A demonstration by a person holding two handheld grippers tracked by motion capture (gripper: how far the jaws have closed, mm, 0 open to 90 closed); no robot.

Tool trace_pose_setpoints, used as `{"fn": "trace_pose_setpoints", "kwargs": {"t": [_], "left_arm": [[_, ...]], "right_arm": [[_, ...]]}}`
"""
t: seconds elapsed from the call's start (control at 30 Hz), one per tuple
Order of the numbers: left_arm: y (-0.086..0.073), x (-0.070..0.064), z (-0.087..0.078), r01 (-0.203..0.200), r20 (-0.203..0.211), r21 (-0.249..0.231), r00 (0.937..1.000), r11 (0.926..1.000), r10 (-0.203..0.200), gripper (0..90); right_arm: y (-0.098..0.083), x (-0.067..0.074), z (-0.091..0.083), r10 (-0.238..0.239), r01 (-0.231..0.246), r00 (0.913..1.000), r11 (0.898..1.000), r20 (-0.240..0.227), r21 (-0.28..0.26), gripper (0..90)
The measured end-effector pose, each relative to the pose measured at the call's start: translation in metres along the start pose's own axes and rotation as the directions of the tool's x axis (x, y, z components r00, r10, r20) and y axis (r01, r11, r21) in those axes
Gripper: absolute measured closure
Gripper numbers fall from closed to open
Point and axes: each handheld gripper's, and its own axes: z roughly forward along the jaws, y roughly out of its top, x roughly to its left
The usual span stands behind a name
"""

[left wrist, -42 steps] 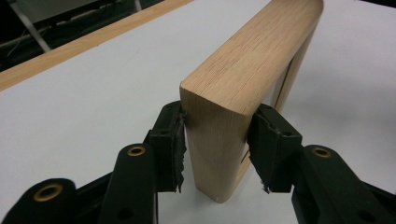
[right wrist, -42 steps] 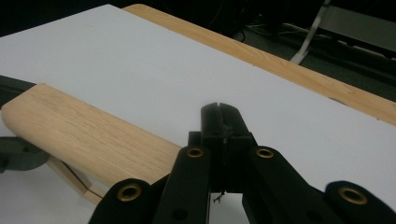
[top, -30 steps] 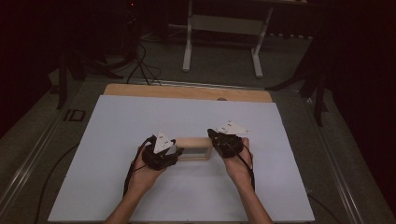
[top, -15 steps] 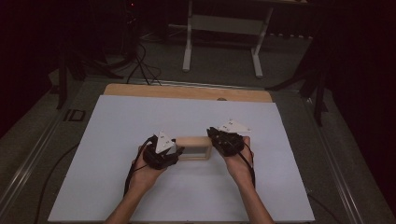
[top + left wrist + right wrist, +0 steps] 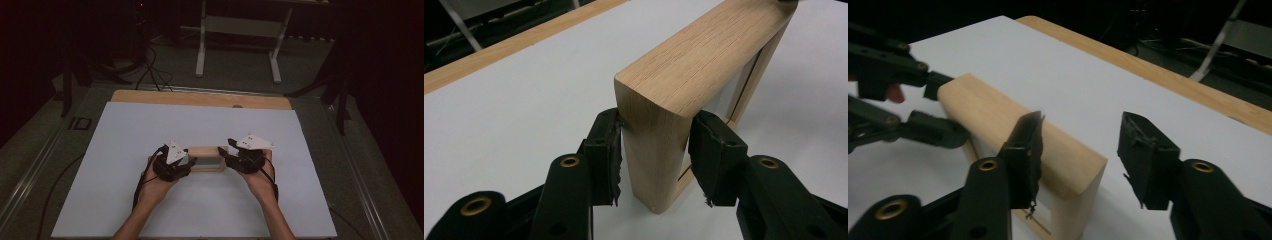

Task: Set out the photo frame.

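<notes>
Currently the wooden frame (image 5: 205,158) stands upright on its long edge near the middle of the white desk (image 5: 125,135), held between the two hands. The left claw (image 5: 651,150) grips one short end of the frame, its pads pressed against both faces of the upright. The right claw (image 5: 1080,150) has just been opening and now stands released: one pad (image 5: 1028,145) lies close against the near face of the other end, while the opposite pad (image 5: 1143,155) hangs well apart from the wood over bare desk. The frame therefore depends on a single clamped end. The main risk is tipping: the frame rests on a narrow edge, and any twist or lift from the left claw can swing the free end and topple it flat. A second risk is a nudge from the right claw, since its near pad sits almost against the wood and a sideways drift as that hand pulls away can push the frame over or turn it within the left grip. A third risk is slip at the left pads, which hold low on smooth wood; a lift from this end alone lets the far end sag. Whether the panel set inside the frame is glass cannot be told, so a fall is best treated as damaging.
</notes>
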Motion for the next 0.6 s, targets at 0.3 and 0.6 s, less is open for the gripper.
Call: {"fn": "trace_pose_setpoints", "kwargs": {"t": [0.3,0.6], "left_arm": [[0.000,0.000,0.000,-0.001,-0.004,0.004,1.0000,1.0000,0.001,57.0],[0.000,0.000,0.000,0.000,-0.007,0.004,1.0000,1.0000,0.000,57.3]], "right_arm": [[-0.014,-0.002,0.002,-0.008,0.009,0.9994,1.000,-0.033,0.027,37.8],[-0.019,-0.002,0.009,-0.021,0.024,0.9982,0.998,-0.057,0.060,34.5]]}}
